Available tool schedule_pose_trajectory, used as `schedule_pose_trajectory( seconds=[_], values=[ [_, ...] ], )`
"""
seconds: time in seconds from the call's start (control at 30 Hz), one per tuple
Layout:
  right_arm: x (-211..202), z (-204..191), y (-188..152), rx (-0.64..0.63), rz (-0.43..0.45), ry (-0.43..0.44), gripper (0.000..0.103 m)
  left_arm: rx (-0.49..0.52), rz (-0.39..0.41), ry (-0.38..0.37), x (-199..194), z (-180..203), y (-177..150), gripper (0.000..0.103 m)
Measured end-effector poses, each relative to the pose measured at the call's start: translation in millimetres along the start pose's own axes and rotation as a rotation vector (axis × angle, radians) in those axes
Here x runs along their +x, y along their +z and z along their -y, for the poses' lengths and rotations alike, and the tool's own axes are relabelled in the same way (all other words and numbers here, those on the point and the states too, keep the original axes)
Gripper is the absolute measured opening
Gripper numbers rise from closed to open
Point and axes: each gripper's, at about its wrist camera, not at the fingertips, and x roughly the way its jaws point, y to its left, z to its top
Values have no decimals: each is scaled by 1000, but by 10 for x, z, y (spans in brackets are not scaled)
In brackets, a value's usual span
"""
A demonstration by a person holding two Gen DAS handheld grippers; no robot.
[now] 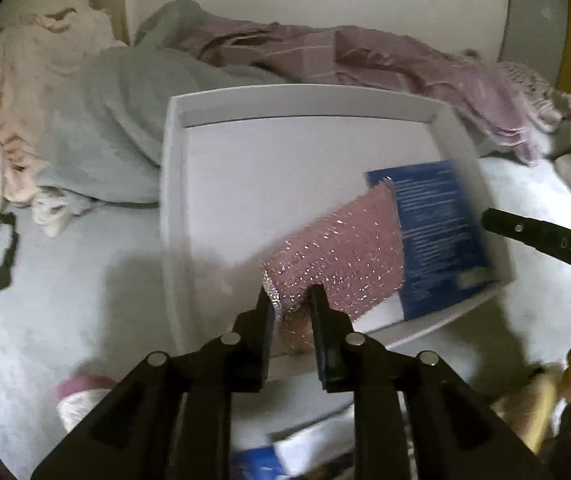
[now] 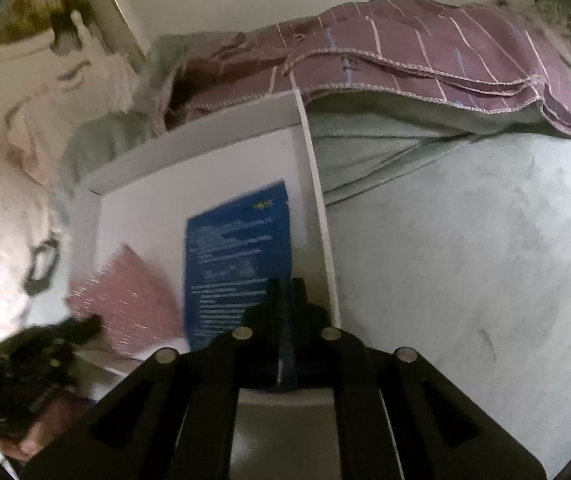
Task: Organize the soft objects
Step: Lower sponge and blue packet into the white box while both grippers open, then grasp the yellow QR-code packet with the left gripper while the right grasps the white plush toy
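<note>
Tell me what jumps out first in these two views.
The pink glittery pouch lies in the white tray on the bed, its near end between the left gripper fingers. Beside it on the right, the right gripper pinches a blue printed packet. Behind the tray lies a purple striped blanket.

Between my black left fingers (image 1: 263,320) sits a pink cloth (image 1: 337,256) flecked with silver glitter. Just beyond it lies a deep blue card (image 1: 437,240) covered in pale lines of print, which my black right fingers (image 2: 299,292) pinch at its near edge. Both rest in a plain white tray (image 1: 173,208). Past the tray's far wall sprawls a mauve blanket (image 2: 425,52) with thin pale stripes, a grey-green blanket (image 1: 97,120) beside it, on a pale grey bed (image 2: 465,260).
</note>
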Motion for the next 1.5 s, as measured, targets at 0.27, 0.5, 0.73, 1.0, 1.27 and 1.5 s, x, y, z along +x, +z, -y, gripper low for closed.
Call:
schedule_pose_trajectory(
  seconds=[0.27, 0.5, 0.73, 1.0, 1.27, 1.5],
  values=[
    [-468, -148, 6, -56, 79, -47, 57, 24, -17, 70, -112, 199, -9, 63],
    [-734, -144, -15, 14, -6, 34, 69, -84, -26, 73, -388, 19, 11, 63],
    [-857, -74, -147, 71, -130, 24, 69, -236, -127, -49, -723, 54, -26, 63],
    [-1051, -103, -258, -6, -157, -99, 69, -77, -122, -132, -921, 420, -118, 63],
    [-1084, -72, -337, -42, -215, -92, 69, 267, -146, -155, -1033, 966, -353, 63],
    [-898, 11, -486, -81, -349, -56, 69, 434, -231, -202, -901, 1293, -561, 63]
  ],
)
